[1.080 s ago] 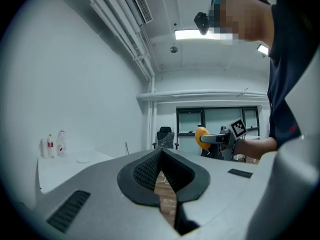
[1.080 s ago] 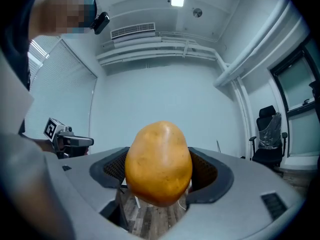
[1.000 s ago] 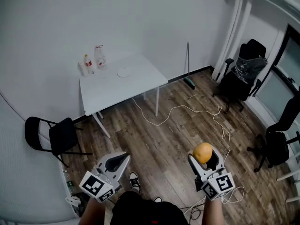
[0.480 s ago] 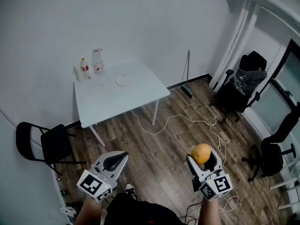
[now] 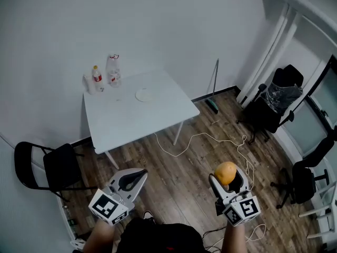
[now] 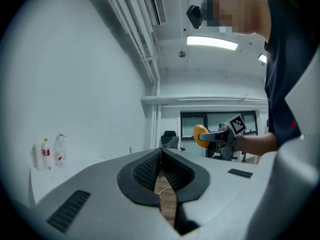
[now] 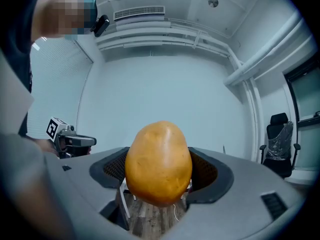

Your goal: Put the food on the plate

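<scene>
Well, my right hand-held gripper (image 5: 228, 178) is clamped on an orange-yellow, egg-shaped piece of food (image 5: 227, 172), one jaw on each side. In the right gripper view the food fills the gap and hides the jaw tips behind it. I hold it over the wooden floor (image 5: 189, 162), well apart from the white worktop (image 5: 131, 117).

My left hand-held gripper (image 6: 160, 153) has its jaws pressed together at the tips, with only floor showing in the slit below them.

On the worktop, a small white plate (image 5: 143, 95) lies near the far edge. It is too small in the head view for me to make out its surface. At the far left corner stand a red-labelled bottle (image 5: 97, 75) and a taller clear bottle (image 5: 112, 68), close together. I cannot tell what they hold.

My forearms are cut off by the bottom edge of the head view.
</scene>
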Available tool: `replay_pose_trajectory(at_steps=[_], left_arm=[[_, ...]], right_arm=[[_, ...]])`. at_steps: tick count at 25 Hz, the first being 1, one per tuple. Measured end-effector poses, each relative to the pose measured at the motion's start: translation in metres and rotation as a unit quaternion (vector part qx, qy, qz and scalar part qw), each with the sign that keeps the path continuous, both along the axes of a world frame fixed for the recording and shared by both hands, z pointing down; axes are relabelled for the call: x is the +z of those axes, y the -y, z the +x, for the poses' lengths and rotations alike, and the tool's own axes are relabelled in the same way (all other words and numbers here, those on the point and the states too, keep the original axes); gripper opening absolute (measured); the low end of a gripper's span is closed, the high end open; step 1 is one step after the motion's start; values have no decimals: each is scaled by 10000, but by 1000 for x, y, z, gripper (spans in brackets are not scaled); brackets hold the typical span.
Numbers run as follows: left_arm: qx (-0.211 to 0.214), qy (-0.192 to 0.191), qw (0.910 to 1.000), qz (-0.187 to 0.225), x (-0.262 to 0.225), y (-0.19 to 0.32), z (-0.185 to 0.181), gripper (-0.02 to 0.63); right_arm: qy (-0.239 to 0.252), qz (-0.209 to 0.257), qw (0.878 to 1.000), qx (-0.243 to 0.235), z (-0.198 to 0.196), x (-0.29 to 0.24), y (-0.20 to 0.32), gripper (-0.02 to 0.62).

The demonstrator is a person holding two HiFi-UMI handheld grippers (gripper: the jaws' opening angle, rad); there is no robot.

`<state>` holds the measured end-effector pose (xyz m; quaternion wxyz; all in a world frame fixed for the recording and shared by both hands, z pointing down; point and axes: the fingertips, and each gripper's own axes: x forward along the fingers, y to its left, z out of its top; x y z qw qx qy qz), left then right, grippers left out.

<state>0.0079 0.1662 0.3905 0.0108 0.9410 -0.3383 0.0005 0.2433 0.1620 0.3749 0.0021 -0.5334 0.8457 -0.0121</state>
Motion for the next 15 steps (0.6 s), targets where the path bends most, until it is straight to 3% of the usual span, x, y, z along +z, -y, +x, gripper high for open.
replay_pose_trajectory(at_steps=[7,15], left_arm=[[-12,67,10000,-52,5,41,-43,23],[-48,64,9998,-161,11,81,-51,24]], right_arm=[[-113,-92,9999,-87,-47,5,41,367],[-146,-125,9994,-276,-67,8,87,368]])
